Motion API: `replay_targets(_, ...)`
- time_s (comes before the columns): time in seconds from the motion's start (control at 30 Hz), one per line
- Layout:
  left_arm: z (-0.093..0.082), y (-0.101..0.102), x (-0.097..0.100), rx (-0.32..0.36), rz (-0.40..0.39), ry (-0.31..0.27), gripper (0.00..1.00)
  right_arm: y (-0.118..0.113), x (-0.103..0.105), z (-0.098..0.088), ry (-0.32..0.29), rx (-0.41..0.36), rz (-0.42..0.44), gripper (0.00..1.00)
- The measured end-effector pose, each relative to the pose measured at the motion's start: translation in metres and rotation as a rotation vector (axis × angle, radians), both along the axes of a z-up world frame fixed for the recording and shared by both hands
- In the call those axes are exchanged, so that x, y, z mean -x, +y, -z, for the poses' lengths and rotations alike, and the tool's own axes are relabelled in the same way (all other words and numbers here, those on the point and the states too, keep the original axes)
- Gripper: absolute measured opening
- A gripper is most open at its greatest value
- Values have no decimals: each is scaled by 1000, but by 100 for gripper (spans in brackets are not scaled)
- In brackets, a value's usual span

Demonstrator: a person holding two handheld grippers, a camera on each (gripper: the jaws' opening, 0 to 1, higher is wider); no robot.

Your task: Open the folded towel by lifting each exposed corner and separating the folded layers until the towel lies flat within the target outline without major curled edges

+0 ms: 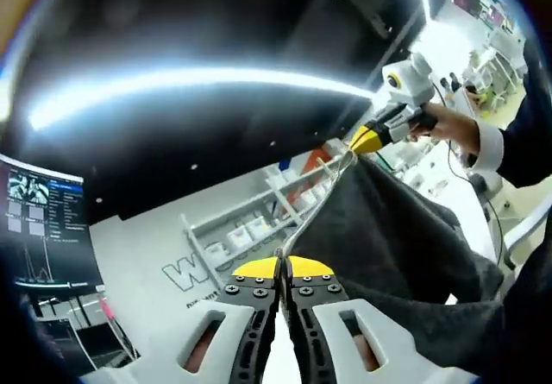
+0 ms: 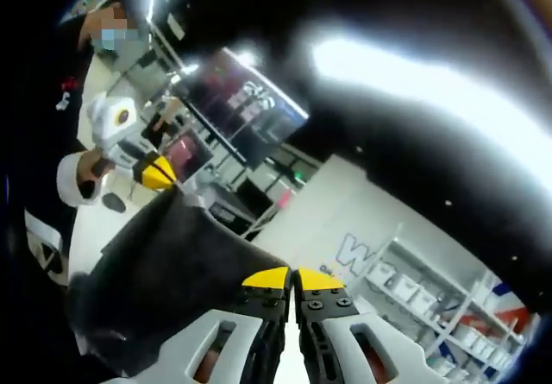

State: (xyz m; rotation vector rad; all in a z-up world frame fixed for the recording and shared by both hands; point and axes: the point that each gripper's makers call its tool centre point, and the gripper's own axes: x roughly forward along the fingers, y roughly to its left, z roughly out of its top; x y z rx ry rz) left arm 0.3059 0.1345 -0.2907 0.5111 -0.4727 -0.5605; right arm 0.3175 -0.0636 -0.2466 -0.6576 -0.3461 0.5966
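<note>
**Grippers and sleeves**

The left gripper and right gripper are built alike: yellow-tipped black jaws studded with screws, set on white slotted bodies. A dark sleeve with a white cuff is worn.

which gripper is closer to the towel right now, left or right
Neither: both are on it. The left gripper is shut on one corner of the dark towel, and the right gripper is shut on the opposite corner, with the cloth stretched up between them.

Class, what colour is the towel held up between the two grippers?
Dark grey towel; clearest in the left gripper view.
</note>
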Motion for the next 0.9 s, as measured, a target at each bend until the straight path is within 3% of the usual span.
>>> replay_targets(0.47, 59, -10, -40, -84, -29, 129, 1, -12, -45, 68, 181, -28, 9, 0)
replay_targets(0.77, 98, -19, -55, -125, -35, 210, 2, -20, -58, 107, 259, -42, 13, 0)
replay_targets(0.9, 125, -24, -62, -147, -35, 264, 2, -26, -68, 134, 310, -50, 22, 0)
